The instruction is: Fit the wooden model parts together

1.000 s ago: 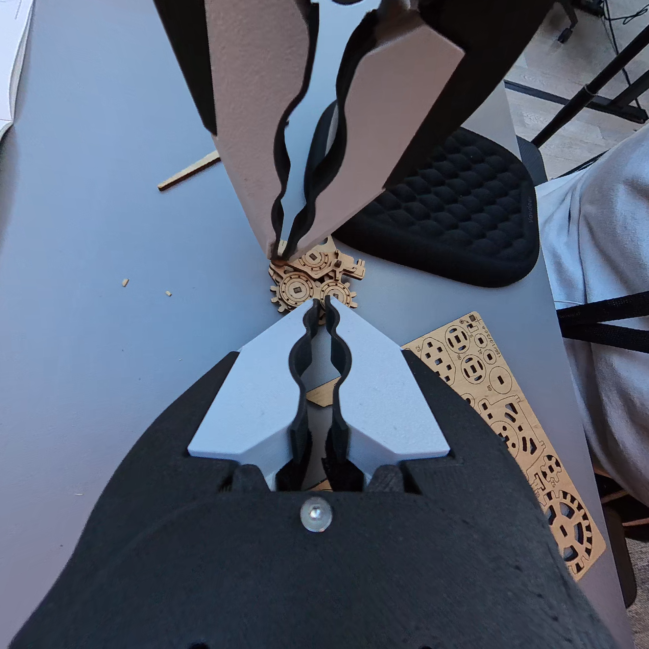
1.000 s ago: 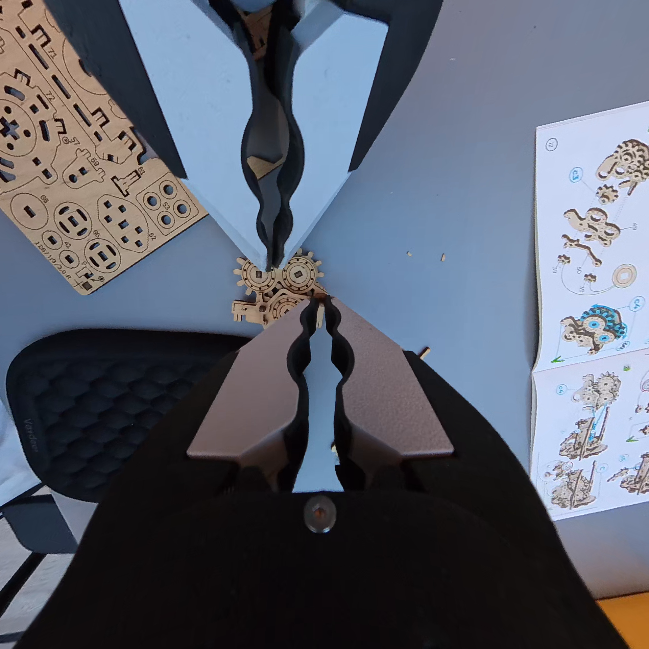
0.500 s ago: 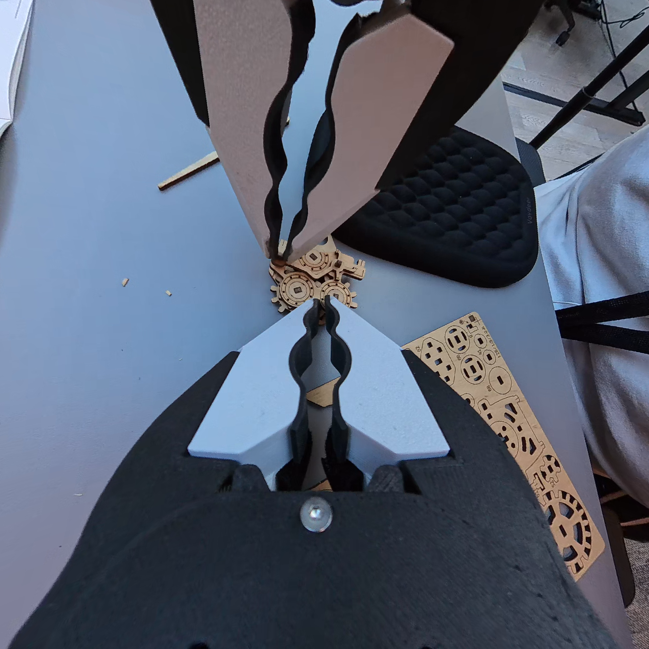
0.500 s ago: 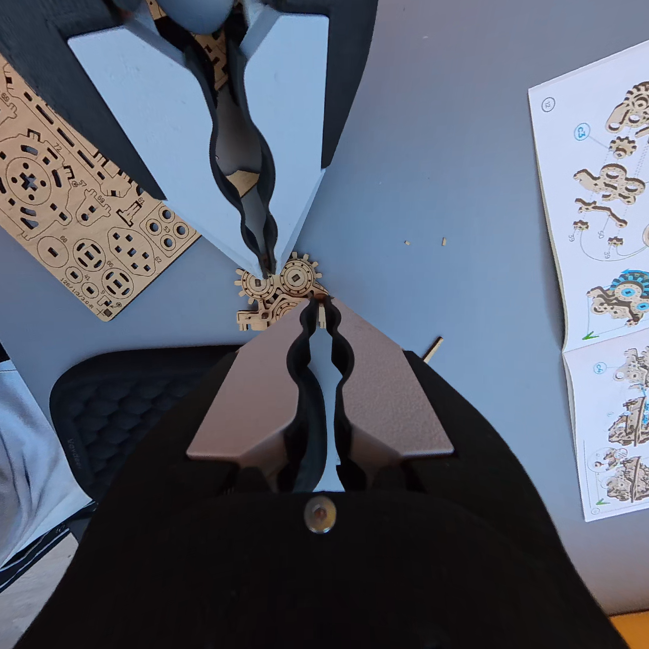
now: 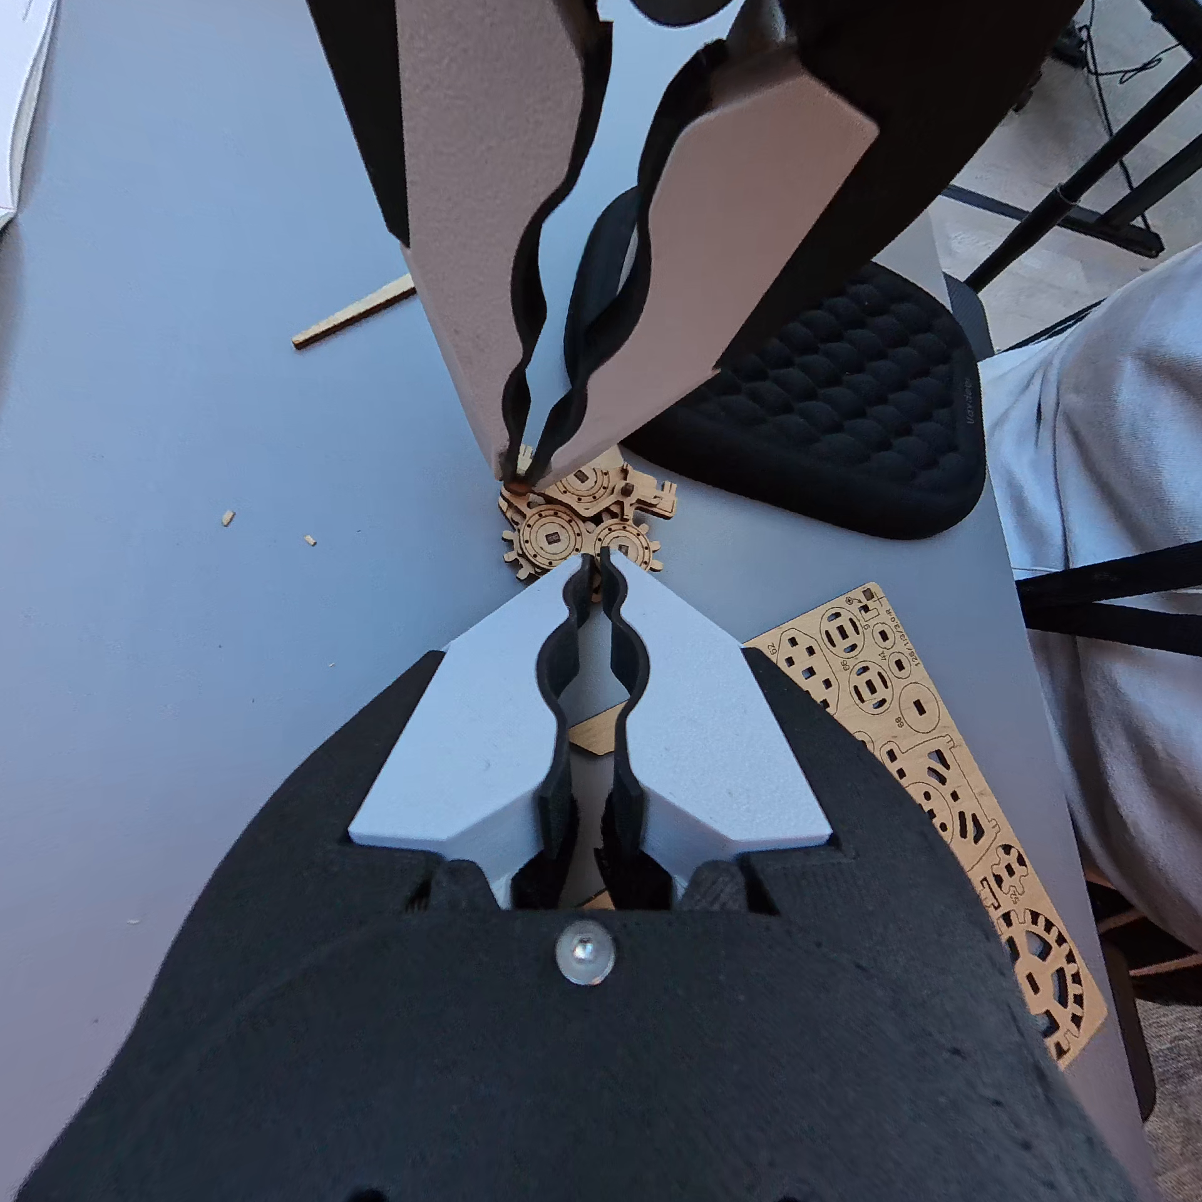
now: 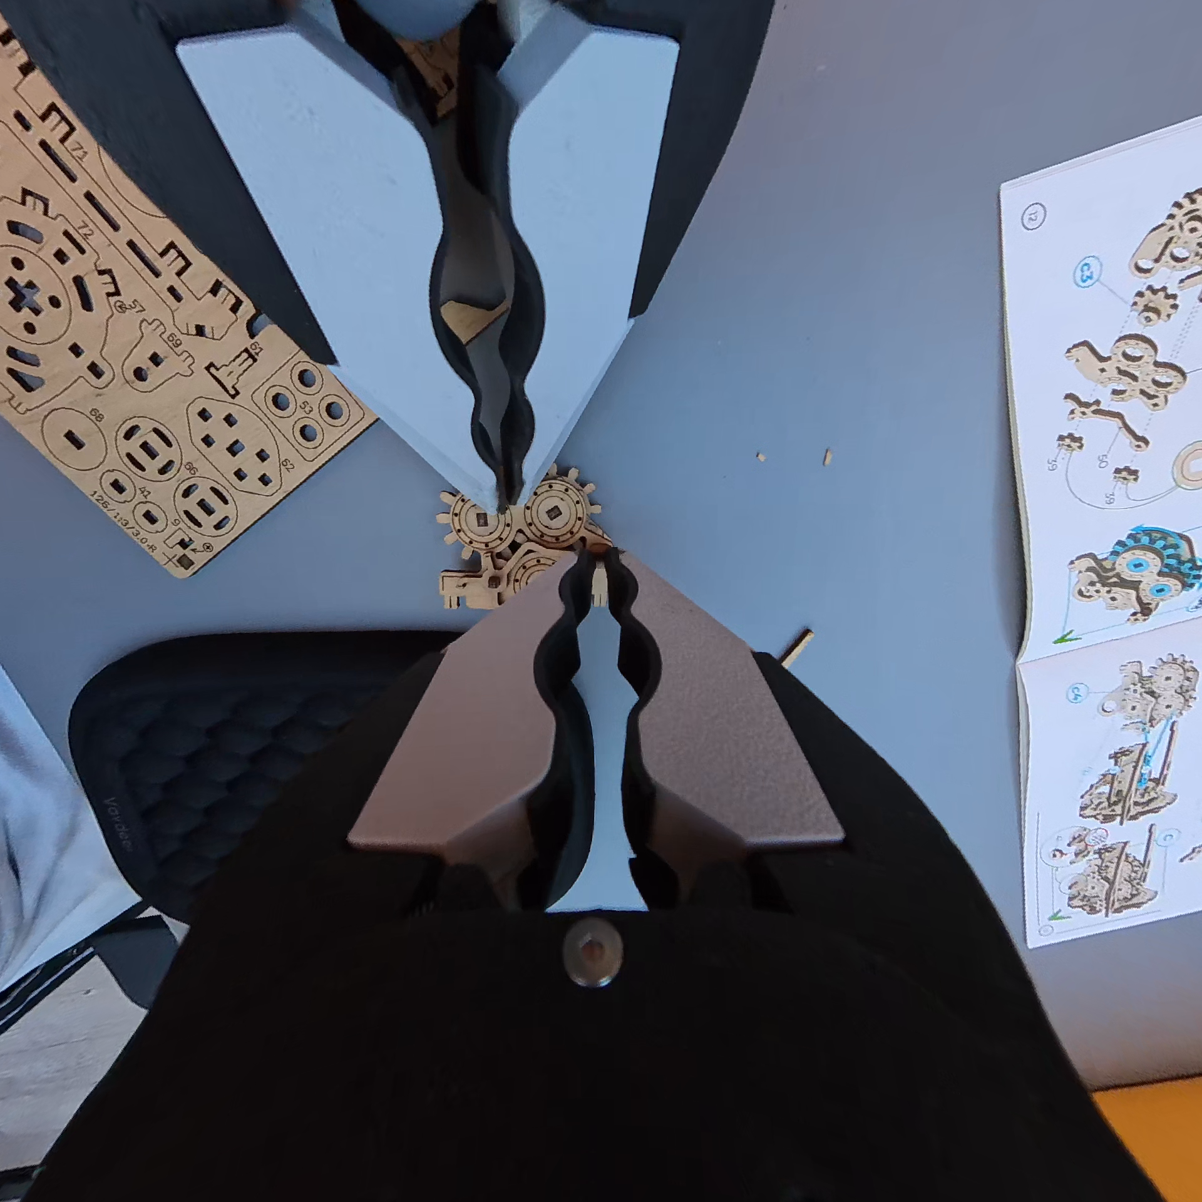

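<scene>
Surface: grey table (image 5: 162, 390), with bare floor and black stand legs beyond its far edge in the left wrist view.
Wooden gear assembly (image 5: 582, 523): lies flat on the table between the two grippers; two toothed wheels sit side by side, with a third disc and a notched plate behind them.
Left gripper (image 5: 595, 559): pale blue fingers with black wavy pads, closed down to a thin slit at the tips, which press on the assembly where the two wheels meet (image 6: 508, 497); whether they actually pinch a part I cannot tell.
Right gripper (image 6: 595, 559): brown fingers, nearly closed, clamped on a small wooden peg (image 6: 597, 581) at the assembly's edge; from the left wrist view the tips (image 5: 520, 465) touch the corner of the assembly.
Parts sheet (image 5: 910, 748): laser-cut plywood, flat on the table beside the left gripper, partly under it.
Black cushion (image 5: 845, 403): quilted pad just beyond the assembly, at the table edge.
Instruction booklet (image 6: 1106, 520): open on the table, well apart from the assembly.
Wooden stick (image 5: 351, 312): thin strip lying loose; tiny chips (image 5: 227, 517) nearby.
Person: a light grey garment (image 5: 1119, 520) at the table edge.
</scene>
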Tool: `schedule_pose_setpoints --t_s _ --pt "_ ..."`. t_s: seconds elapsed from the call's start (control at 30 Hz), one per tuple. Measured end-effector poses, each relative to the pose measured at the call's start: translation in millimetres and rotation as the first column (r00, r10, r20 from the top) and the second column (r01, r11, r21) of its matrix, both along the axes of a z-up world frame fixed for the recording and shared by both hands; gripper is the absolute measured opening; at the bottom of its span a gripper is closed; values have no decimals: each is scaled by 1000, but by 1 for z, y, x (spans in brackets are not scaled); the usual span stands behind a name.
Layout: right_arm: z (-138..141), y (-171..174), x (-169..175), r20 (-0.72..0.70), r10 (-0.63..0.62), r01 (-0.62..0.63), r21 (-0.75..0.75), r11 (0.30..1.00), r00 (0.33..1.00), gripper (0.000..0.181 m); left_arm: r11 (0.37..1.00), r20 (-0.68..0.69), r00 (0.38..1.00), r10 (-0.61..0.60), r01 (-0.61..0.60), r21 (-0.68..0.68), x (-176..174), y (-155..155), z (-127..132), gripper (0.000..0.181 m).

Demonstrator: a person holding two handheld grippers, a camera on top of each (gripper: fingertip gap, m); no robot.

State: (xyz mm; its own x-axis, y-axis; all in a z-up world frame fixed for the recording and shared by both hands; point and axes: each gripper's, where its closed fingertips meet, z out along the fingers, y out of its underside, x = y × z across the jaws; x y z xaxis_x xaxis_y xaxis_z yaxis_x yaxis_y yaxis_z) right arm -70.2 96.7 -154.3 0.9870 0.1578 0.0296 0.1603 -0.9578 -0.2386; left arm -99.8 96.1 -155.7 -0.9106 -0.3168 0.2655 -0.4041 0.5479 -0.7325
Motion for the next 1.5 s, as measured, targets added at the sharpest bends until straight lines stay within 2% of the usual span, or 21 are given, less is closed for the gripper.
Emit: schedule_pose_setpoints --t_s 0.17,0.37,0.43,0.53,0.77,1.5 --pt "0 -2 0 3 22 -22 -21 1000 1000 5 1000 -9 1000 -27 27 0 -3 4 2 0" --pt "-1 -2 -1 -5 30 -30 -30 999 1000 4 968 -85 996 22 -43 -249 9 21 50 0" --pt "-1 -2 -1 -13 25 -26 -36 999 1000 5 959 -83 995 59 -80 -272 18 31 55 0" --pt "-1 -2 -1 -26 30 -31 -56 998 999 5 963 -73 993 88 -103 -250 24 39 50 0" --pt "-2 -2 -2 -43 46 -49 -84 995 998 5 978 -47 996 75 -83 -191 21 35 41 0" --pt "-2 -1 -2 -6 69 -69 -118 991 998 4 979 -49 995 81 -89 -183 20 34 40 0"
